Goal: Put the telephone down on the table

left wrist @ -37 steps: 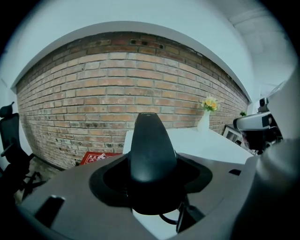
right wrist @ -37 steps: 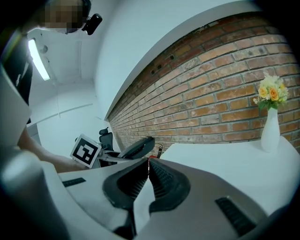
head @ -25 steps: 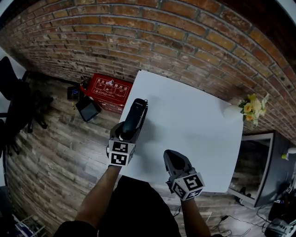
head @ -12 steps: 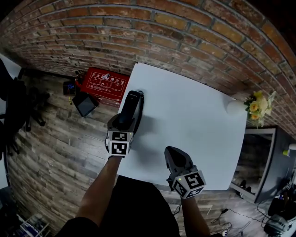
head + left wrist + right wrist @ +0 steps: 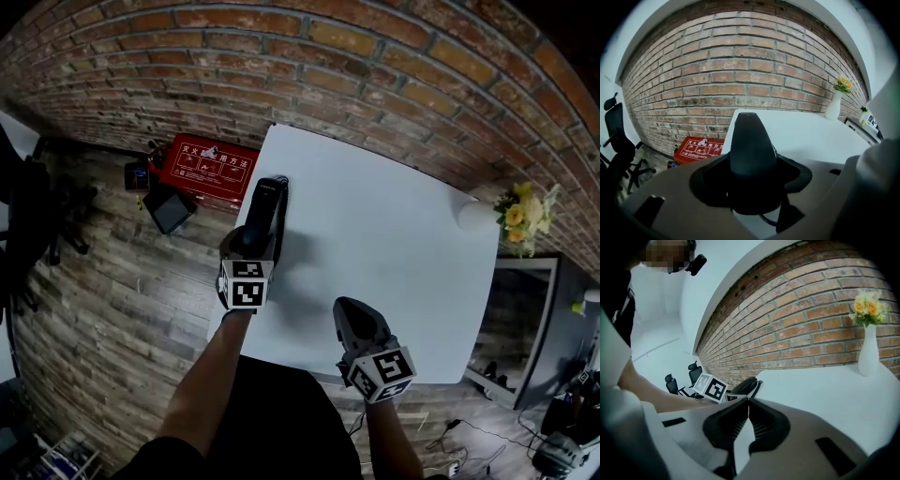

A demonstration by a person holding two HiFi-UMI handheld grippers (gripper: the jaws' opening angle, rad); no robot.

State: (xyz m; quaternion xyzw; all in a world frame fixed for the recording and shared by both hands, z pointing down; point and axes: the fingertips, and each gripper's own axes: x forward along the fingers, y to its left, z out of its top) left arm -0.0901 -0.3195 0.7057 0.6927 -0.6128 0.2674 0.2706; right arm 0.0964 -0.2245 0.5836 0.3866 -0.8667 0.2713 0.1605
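The white desk (image 5: pixel 394 244) stood against a red brick wall (image 5: pixel 375 56) on a wood-plank floor (image 5: pixel 112 309). A white vase of yellow flowers (image 5: pixel 511 214) stood at the desk's far right corner. A red box (image 5: pixel 208 169) lay on the floor just beside the desk's left edge, and a black office chair (image 5: pixel 28 216) was well apart to the left. The left gripper (image 5: pixel 255 246) had its jaws spread wide and clamped on the near end of the black telephone (image 5: pixel 265 211). The handset extended forward from the jaws along the desk's left edge, its far end over the desk top near the far left corner. Whether it touched the surface could not be determined. The right gripper (image 5: pixel 346 309) was over the desk's near edge, well apart from the telephone, with its jaws pressed together on nothing.
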